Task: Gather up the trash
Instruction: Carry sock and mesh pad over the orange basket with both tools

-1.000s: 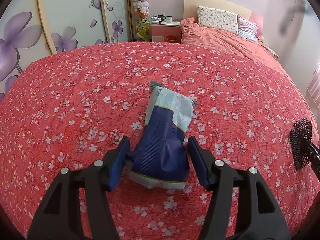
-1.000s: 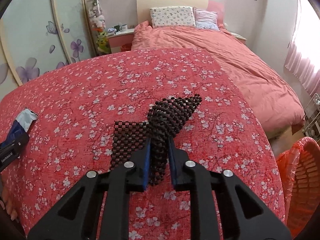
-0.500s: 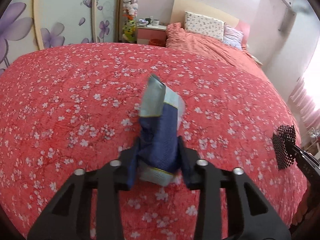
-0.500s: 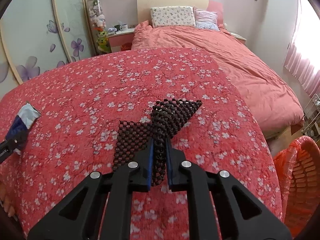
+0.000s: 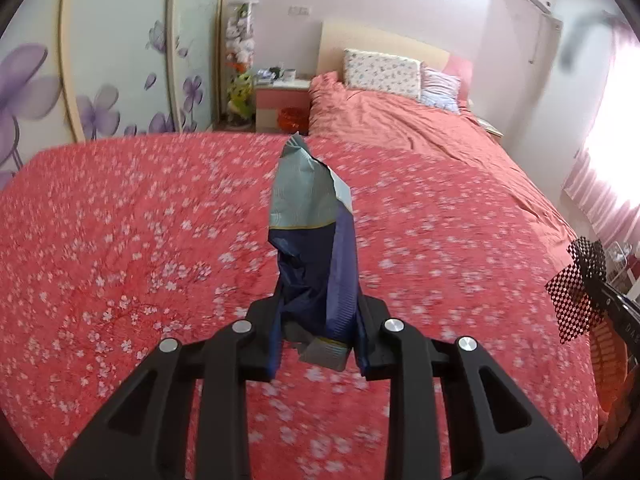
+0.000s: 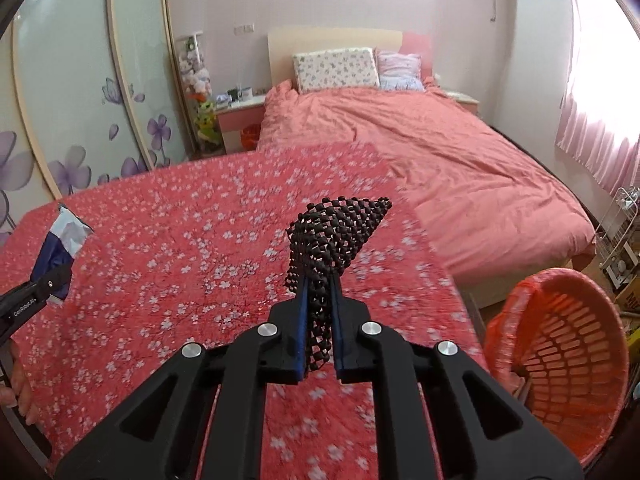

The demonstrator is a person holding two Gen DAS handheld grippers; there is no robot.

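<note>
Left wrist view: the left gripper (image 5: 318,332) has its two fingers (image 5: 272,336) closed tight on a blue wrapper (image 5: 316,248). The wrapper sits between the fingers and sticks up past their tips. Its top part is pale grey-green and looks torn (the lower part is dark blue). It is lifted off the red flowery cover (image 5: 120,240), which spreads out under and past the fingers. Far to the right of the fingers is a black net piece (image 5: 576,292), held by the other gripper, of which only a dark edge shows. Beyond the fingertips is a bed (image 5: 420,136) with a pink blanket and two pillows (image 5: 382,72).

Right wrist view: the right gripper (image 6: 319,332) has its fingers (image 6: 298,336) pinched shut on the black net piece (image 6: 332,244). The net goes between the fingers, hangs a little below them, and fans out past the tips. It is up off the red flowery cover (image 6: 180,260). To the right of the fingers, low down beside the cover, is an orange basket (image 6: 560,352) with holes in its wall (it is tipped so its open mouth shows). Far to the left of the fingers the left gripper (image 6: 44,284) holds the blue wrapper (image 6: 64,244) up. A bit of a hand (image 6: 20,396) shows at the left edge below it. Past the fingertips is the bed (image 6: 420,152).
</note>
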